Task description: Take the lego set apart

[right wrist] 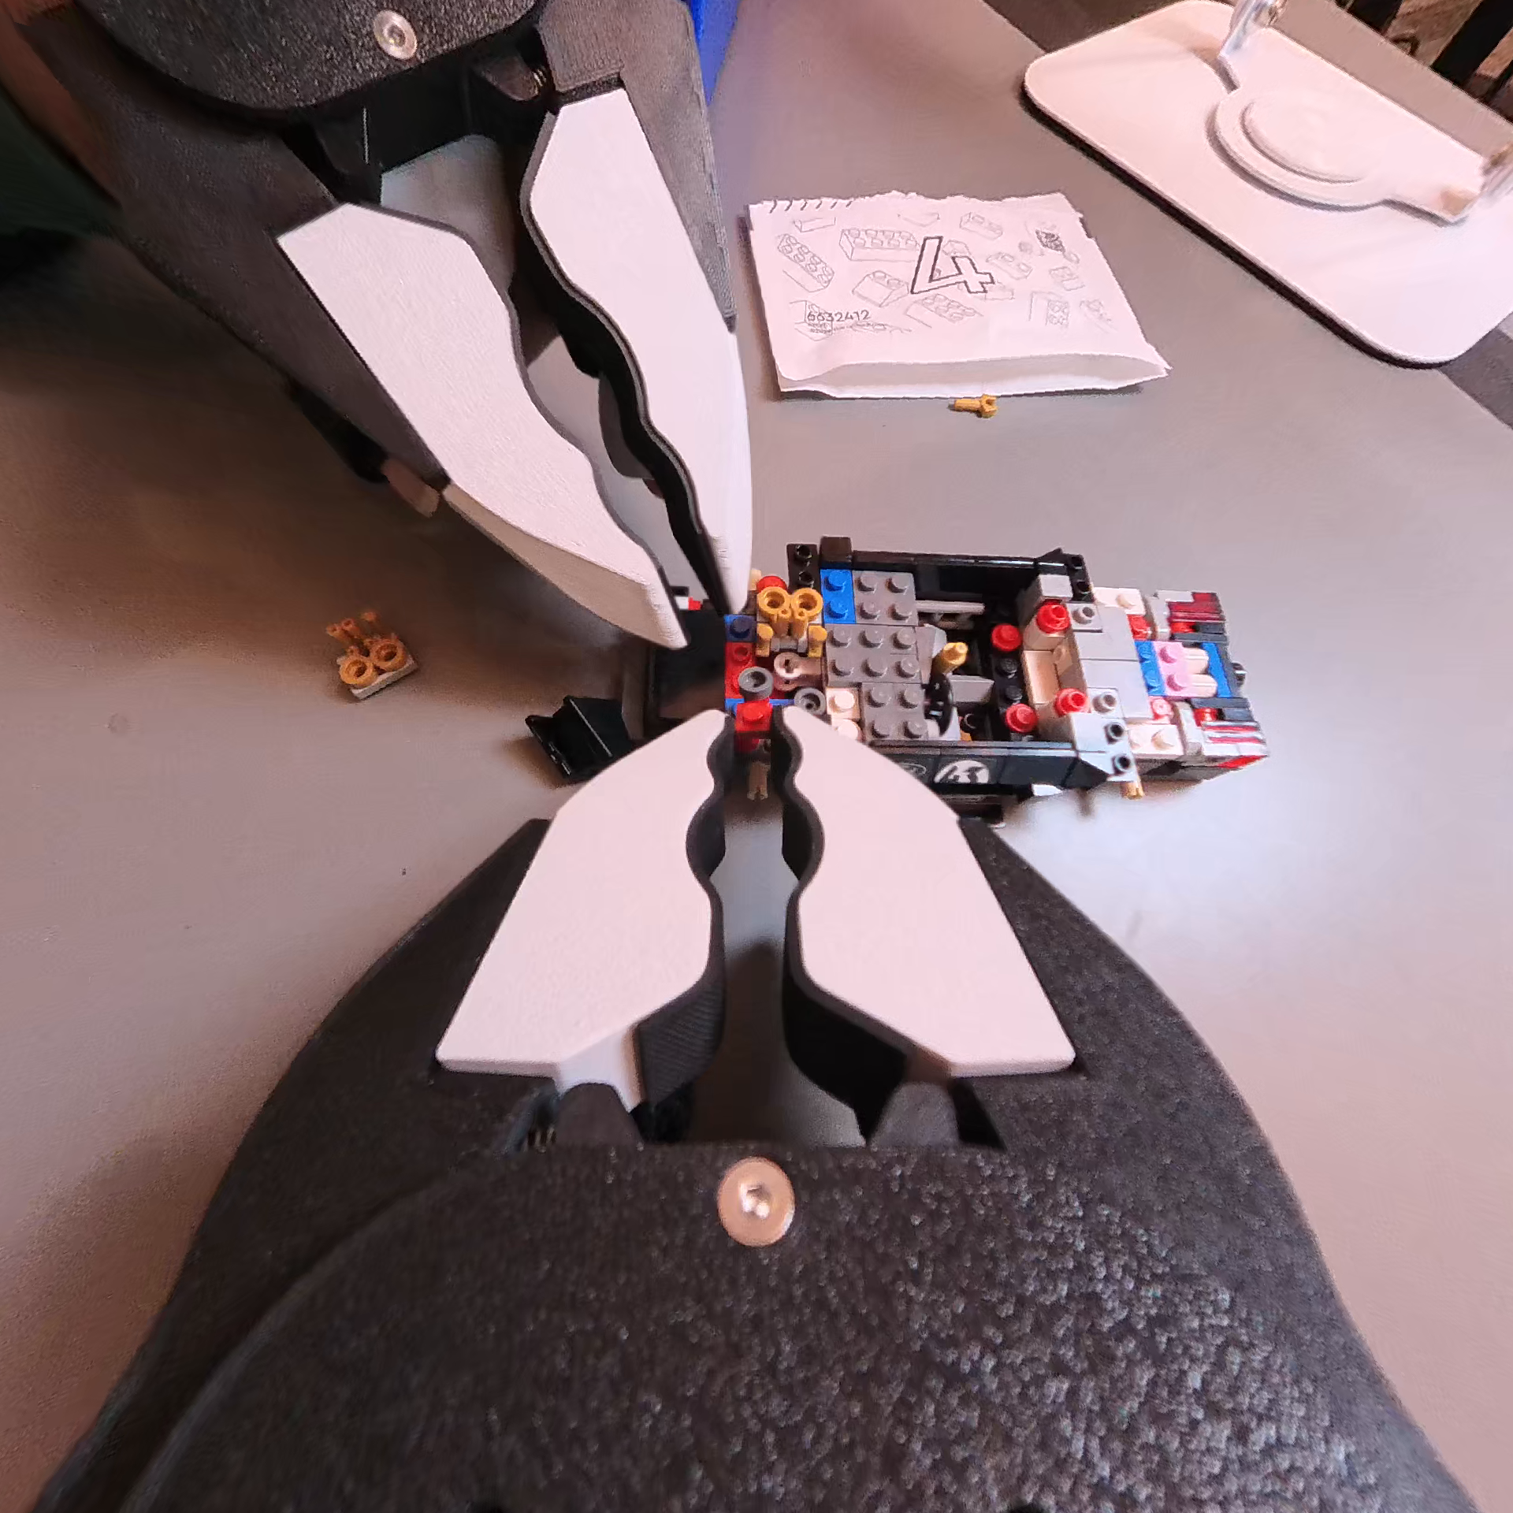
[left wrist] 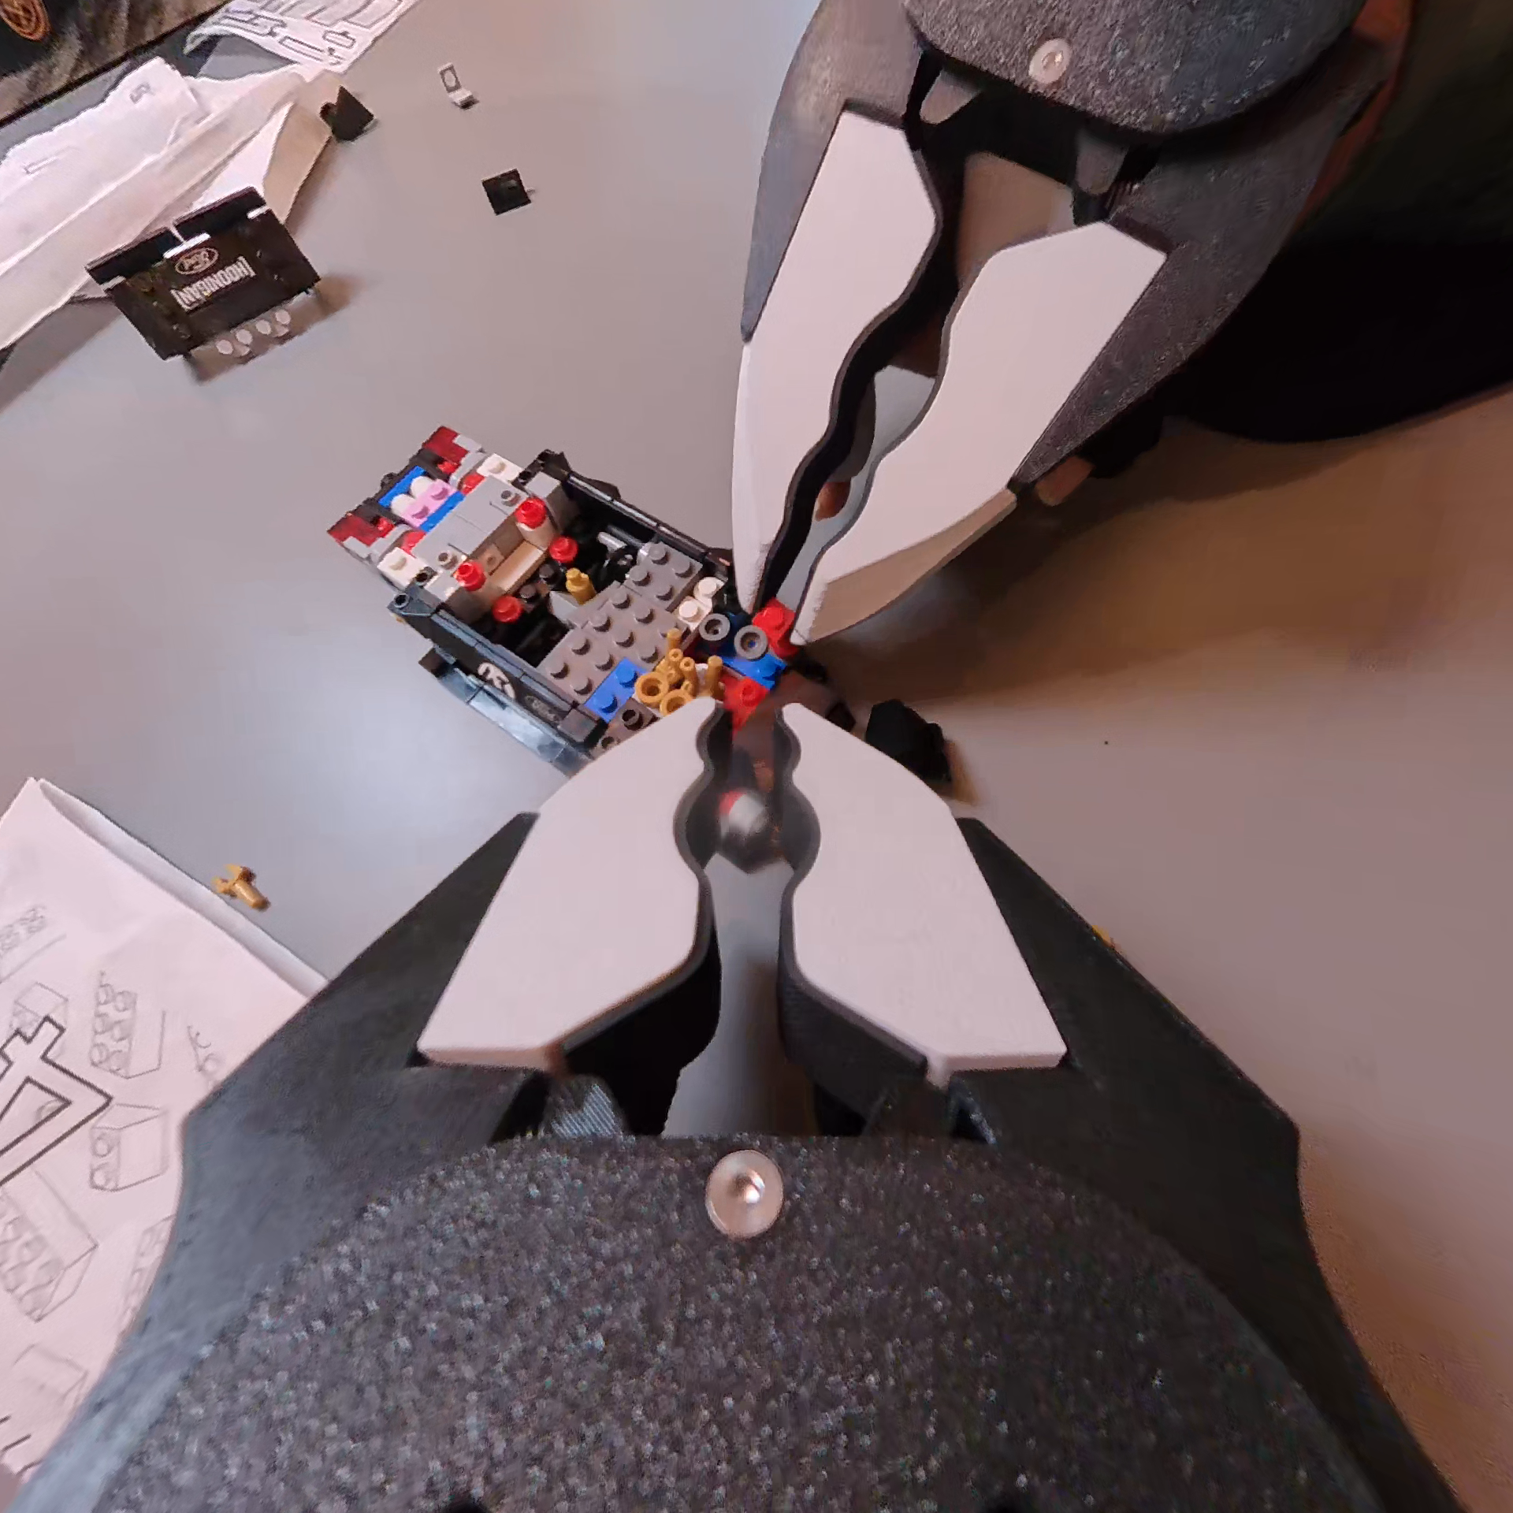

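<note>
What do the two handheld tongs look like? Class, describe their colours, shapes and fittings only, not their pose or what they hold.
Both the left tongs and the right tongs look alike. Each has a rounded, speckled black body with a grainy printed texture and one silver screw in the middle. Two flat pale grey fingers sit on black backings, tapering to tips, with wavy, scalloped black inner edges. No cables show.

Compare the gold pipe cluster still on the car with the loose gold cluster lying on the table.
The mounted cluster sits on the end of the lego car, hemmed in by red and blue bricks. The loose cluster lies alone on the bare table, apart from the car. The loose one shows its own small grey plate and lies tilted, while the mounted one's base is hidden. Both are gold with ring-shaped ends.
</note>
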{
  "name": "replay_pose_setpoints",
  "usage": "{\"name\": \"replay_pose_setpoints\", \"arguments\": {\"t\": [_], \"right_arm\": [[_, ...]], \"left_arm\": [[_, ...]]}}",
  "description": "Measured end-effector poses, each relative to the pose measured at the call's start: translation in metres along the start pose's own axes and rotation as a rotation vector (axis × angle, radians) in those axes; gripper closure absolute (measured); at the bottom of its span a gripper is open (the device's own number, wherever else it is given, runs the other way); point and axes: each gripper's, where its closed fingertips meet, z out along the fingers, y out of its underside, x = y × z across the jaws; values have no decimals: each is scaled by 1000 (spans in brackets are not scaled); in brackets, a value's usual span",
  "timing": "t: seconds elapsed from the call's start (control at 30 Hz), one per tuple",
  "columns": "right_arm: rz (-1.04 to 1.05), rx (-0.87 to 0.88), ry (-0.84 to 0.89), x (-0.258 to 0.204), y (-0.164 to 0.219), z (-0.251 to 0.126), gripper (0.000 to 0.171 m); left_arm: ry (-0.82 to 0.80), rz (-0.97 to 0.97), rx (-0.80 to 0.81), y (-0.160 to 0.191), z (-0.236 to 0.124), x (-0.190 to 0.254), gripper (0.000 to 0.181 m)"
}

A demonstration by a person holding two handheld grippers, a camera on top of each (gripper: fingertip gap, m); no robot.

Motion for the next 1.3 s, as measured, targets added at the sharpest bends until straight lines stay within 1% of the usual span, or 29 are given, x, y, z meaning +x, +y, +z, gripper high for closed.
{"name": "replay_pose_setpoints", "arguments": {"t": [0.13, 0.23, 0.37, 0.4, 0.5, 0.6, 0.8, 0.93, 1.13, 1.3], "right_arm": [[-14, 20, 20, 2, -4, -3, 163], [1, 35, 29, 7, -5, -7, 163], [20, 34, 10, 9, -3, -9, 163], [20, 32, 6, 9, -2, -10, 163], [15, 24, 2, 9, 0, -9, 163], [8, 17, -2, 8, 1, -8, 163], [-19, 5, 13, 9, 3, -7, 163], [-34, -5, 15, 9, 3, -7, 162], [-37, -11, 13, 9, 4, -8, 161], [-42, 26, 3, 9, -2, -13, 161]], "left_arm": [[-57, -9, -16, 5, -8, -10, 172], [-83, -79, -18, 11, -16, -22, 167], [35, -213, -19, 16, -8, -13, 146], [61, -223, -21, 15, -5, -9, 144], [84, -197, -25, 13, 1, -1, 145], [88, -176, -29, 11, 2, 4, 150], [45, -190, 24, 2, -6, -6, 154], [8, -137, 32, -6, -7, -12, 155], [-14, -9, -14, -13, 1, -14, 156], [-17, 0, -7, -14, 2, -14, 157]]}}
